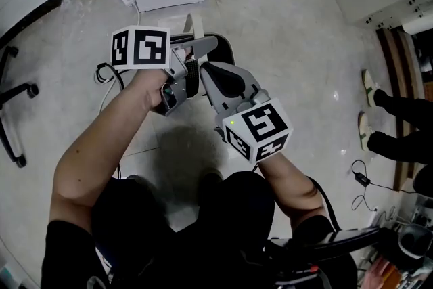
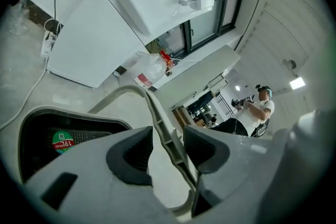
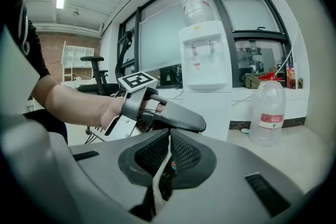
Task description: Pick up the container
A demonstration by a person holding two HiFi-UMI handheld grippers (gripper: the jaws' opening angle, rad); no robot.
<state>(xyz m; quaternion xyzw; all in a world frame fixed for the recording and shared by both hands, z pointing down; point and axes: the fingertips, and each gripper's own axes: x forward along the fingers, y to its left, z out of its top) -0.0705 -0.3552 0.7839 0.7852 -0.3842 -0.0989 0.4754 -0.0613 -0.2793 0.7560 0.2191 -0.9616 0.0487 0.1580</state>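
Pale marbled floor (image 1: 304, 64), white dispenser (image 3: 205, 55); left claw (image 2: 167, 149) released round container handle (image 2: 157, 113), right claw (image 3: 169, 157) clamps it.

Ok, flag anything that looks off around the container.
The grey handle of the container runs slanted between the jaws of the left gripper, which stand apart and don't clamp it. Only the right gripper pinches it. Nothing looks spilled or broken.
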